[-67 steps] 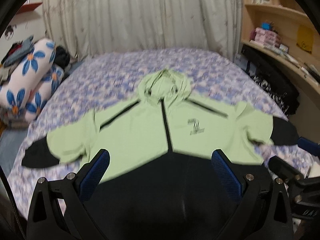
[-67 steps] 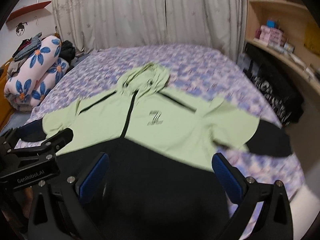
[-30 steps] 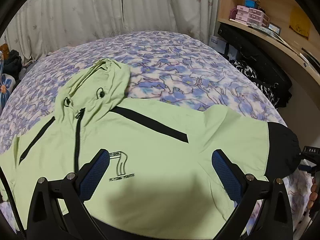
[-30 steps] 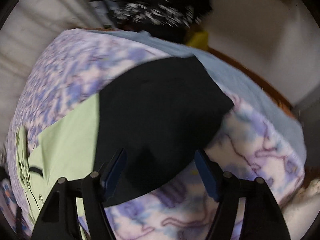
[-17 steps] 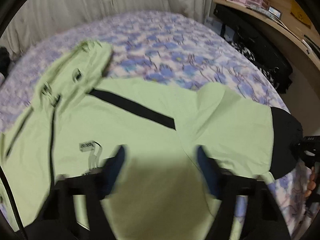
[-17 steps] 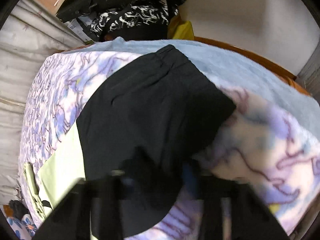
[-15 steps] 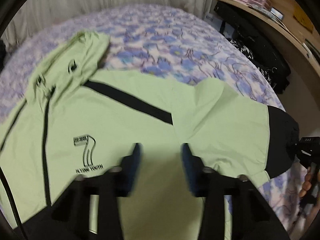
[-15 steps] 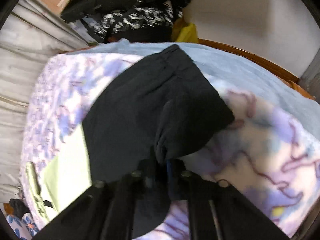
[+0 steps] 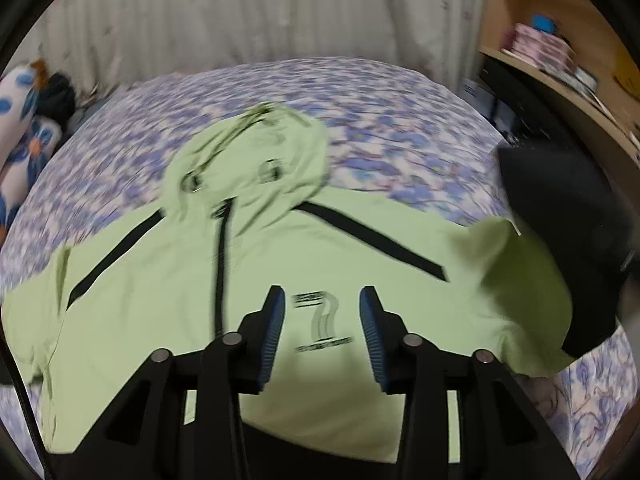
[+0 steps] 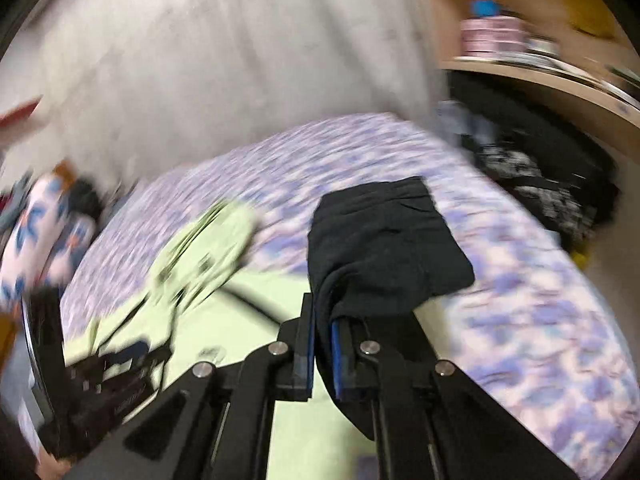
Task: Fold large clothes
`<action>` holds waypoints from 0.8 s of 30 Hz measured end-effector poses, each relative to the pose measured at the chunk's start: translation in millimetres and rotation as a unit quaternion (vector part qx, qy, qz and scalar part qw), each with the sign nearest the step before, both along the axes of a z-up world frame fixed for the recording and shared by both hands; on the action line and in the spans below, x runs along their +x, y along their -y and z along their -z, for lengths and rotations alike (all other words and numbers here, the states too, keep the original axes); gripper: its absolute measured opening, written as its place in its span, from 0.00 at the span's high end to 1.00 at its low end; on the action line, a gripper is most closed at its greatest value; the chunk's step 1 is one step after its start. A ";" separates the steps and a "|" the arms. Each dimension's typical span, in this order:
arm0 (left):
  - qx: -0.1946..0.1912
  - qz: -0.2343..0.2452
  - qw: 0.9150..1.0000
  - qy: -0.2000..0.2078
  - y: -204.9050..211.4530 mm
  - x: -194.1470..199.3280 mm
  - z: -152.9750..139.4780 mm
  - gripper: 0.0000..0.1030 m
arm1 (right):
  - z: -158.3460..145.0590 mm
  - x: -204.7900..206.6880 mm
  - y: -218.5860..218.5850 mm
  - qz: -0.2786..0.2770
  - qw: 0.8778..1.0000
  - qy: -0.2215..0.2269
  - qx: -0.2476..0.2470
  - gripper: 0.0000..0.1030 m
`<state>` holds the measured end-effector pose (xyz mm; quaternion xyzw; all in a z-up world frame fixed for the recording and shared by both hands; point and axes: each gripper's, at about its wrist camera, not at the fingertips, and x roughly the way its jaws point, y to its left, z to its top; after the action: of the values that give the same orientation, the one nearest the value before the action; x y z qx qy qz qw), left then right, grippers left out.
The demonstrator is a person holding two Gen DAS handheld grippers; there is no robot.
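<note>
A light green hoodie (image 9: 168,312) with black zip, black shoulder stripes and black cuffs lies face up on the flowered bed (image 9: 360,92), hood toward the curtain. My left gripper (image 9: 322,320) hovers over the chest logo (image 9: 320,320). Its jaws are partly apart and opening, and the blue pads (image 9: 272,332) grip nothing. My right gripper (image 10: 322,328) is shut on the black cuff (image 10: 384,248) of the hoodie's right sleeve, which is lifted off the bed. In the left wrist view that raised cuff (image 9: 568,240) hangs at the right, pulling the green sleeve (image 9: 516,280) up.
A flowered bolster (image 9: 20,152) and dark clothes lie at the bed's left. Wooden shelves (image 9: 560,52) with boxes line the right wall, with black bags (image 10: 540,184) below them beside the bed. A pale curtain (image 9: 280,12) hangs behind. Both views are motion-blurred.
My right gripper shut on the black cuff and swung it up and inward over the bed. My left gripper narrowed its jaws and shifted over the chest logo.
</note>
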<state>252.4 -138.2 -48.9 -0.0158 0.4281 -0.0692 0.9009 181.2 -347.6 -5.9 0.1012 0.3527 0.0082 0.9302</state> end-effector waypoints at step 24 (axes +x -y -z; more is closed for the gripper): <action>-0.039 0.113 0.991 -0.054 27.4 -25.8 37.1 0.27 | 91.9 -77.7 -14.6 0.064 0.992 -0.109 0.022 0.55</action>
<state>226.6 -165.6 -86.0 -0.0064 0.4722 -0.1860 0.8616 103.4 -333.0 -97.9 0.1443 0.4443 -0.0545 0.8825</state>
